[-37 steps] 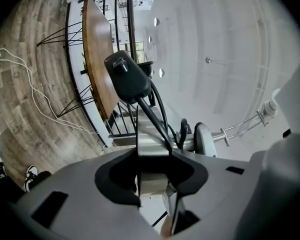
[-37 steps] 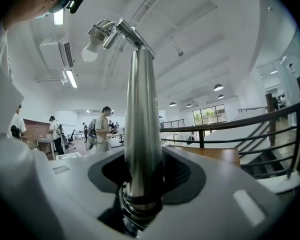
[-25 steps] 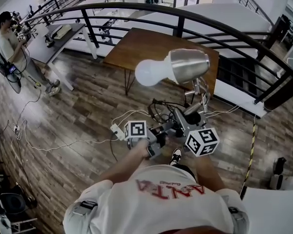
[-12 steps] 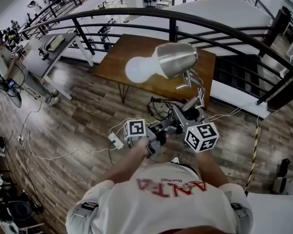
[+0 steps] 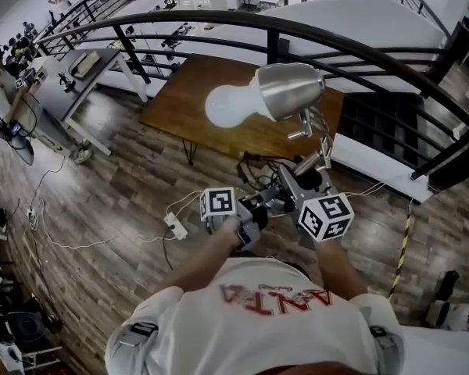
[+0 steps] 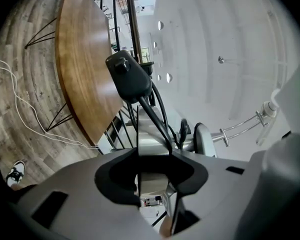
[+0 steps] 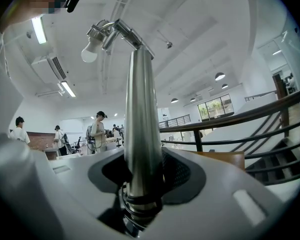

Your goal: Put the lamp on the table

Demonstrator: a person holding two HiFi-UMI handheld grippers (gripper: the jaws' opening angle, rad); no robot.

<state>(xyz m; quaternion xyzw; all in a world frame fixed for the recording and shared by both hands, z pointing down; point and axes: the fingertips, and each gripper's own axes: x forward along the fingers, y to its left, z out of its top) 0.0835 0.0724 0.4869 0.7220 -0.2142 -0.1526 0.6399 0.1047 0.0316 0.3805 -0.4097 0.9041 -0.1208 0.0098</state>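
I hold a silver lamp up in front of me with both grippers. Its metal shade [image 5: 291, 89] and white bulb [image 5: 229, 106] tilt left over the brown wooden table [image 5: 180, 104], which stands on hairpin legs ahead. My right gripper [image 5: 301, 184] is shut on the lamp's tapered silver stem [image 7: 139, 119], which rises to the bulb [image 7: 89, 54]. My left gripper [image 5: 258, 209] is shut on a flat silver part low on the lamp [image 6: 151, 156]. A black cable with a black plug-like block [image 6: 129, 77] runs from that part. The table [image 6: 82, 64] lies beyond it.
A black curved railing [image 5: 359, 47] runs behind the table, with stairs [image 5: 379, 119] at the right. A white power strip [image 5: 174, 225] and cables lie on the wood floor. A white desk [image 5: 90, 65] and a person [image 5: 1, 80] are at far left.
The table has come nearer in the head view as I stepped forward. The lamp stays held the same way in both grippers.
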